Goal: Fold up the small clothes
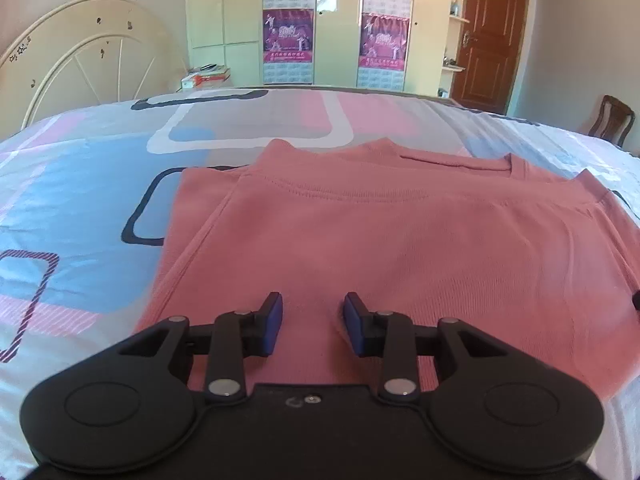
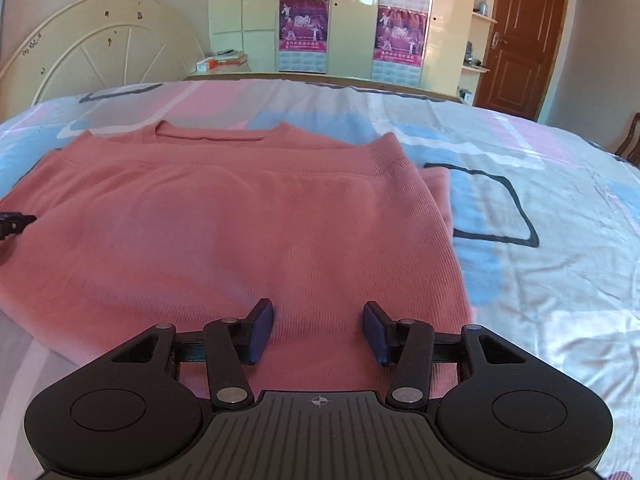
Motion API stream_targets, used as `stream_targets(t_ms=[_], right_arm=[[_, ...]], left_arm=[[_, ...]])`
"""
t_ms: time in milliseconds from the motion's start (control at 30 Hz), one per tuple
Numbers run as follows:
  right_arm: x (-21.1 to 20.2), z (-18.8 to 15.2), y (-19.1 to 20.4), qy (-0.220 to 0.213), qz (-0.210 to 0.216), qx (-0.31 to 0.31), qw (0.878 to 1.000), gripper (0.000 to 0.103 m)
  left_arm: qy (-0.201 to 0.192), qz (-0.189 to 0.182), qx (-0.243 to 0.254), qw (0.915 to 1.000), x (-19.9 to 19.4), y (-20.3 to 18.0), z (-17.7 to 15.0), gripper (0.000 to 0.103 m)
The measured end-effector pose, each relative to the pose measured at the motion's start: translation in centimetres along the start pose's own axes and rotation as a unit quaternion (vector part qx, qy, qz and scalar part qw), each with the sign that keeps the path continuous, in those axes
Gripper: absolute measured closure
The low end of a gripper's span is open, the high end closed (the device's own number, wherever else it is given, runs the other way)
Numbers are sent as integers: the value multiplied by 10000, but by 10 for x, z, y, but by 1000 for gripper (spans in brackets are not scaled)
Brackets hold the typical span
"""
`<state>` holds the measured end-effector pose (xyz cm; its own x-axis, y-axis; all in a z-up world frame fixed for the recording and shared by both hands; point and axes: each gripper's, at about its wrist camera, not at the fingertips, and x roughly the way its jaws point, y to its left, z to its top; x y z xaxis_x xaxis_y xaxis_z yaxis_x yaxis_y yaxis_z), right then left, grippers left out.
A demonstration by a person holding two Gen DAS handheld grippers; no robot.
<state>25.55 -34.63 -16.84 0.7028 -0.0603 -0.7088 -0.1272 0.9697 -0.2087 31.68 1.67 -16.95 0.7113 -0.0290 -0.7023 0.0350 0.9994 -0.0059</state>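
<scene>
A pink knit top (image 1: 400,232) lies folded on the bed, its neckline at the far edge and a hemmed layer doubled over the near part. My left gripper (image 1: 313,304) hovers over the top's near left portion, jaws apart with only flat cloth showing between the blue pads. The same pink top (image 2: 224,220) fills the right wrist view. My right gripper (image 2: 319,314) stands open above the top's near right portion, nothing pinched between its pads. A black tip of the left gripper (image 2: 16,222) pokes in at the left edge of the right wrist view.
The bed sheet (image 1: 80,208) carries pink, blue and grey rectangles. A cream curved headboard (image 1: 92,60) stands at the back left. Wardrobe doors with posters (image 2: 304,28) and a brown door (image 2: 520,40) line the far wall. A wooden chair (image 1: 612,120) sits at the right.
</scene>
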Motion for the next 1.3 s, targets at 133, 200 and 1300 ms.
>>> stream_targets(t_ms=[133,200,1300], right_arm=[[-20,5,12,-129,169,67,9998,55],[-27,10,25,-228,360,116,9990,54],[-6,22,127,100,580,-197,9981,54]], left_arm=[[-127,23,-40,9999,-21,-11,3,64],[-167,35,19,9999,-27,-18,-1,54],[349,-222,319,9986,-22,-4,-16,35]])
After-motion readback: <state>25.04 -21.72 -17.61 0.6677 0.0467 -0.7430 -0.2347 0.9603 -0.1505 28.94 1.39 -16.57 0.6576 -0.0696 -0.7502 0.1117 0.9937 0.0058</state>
